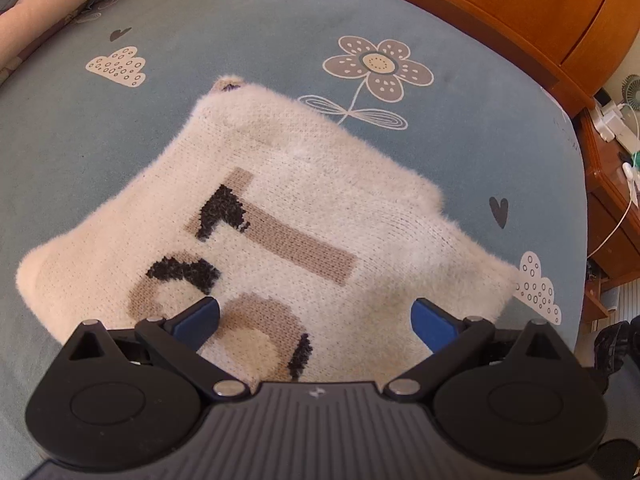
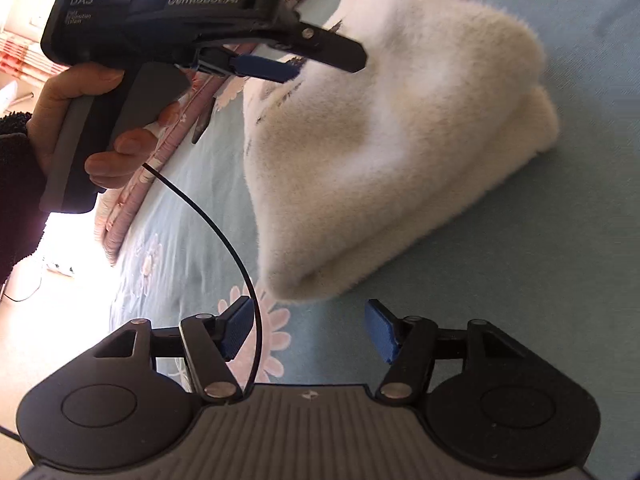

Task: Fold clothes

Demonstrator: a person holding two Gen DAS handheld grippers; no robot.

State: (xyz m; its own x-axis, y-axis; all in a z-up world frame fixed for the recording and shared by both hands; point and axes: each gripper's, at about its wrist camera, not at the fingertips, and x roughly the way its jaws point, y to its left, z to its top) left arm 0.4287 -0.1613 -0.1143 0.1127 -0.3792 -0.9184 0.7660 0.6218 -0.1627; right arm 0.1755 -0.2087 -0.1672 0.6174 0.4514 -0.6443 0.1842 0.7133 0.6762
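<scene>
sweater (image 1: pixel 280 216): fluffy white knit, folded into a compact layered packet, centre of frame on the bed (image 1: pixel 240 32) | left hand-held gripper (image 1: pixel 316 320): jaws spread wide, holding nothing, hovering over packet's near edge | right hand-held gripper (image 2: pixel 310 330): jaws wide apart, holding nothing, just short of packet's lower corner | step: fits either a further fold or a finished one; any further grasp needs all layers pinched together.

Both wrist views close above sweater (image 1: pixel 280 216)

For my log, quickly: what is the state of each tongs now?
Left tongs: open, holding nothing, above the sweater.
Right tongs: open, empty.
</scene>
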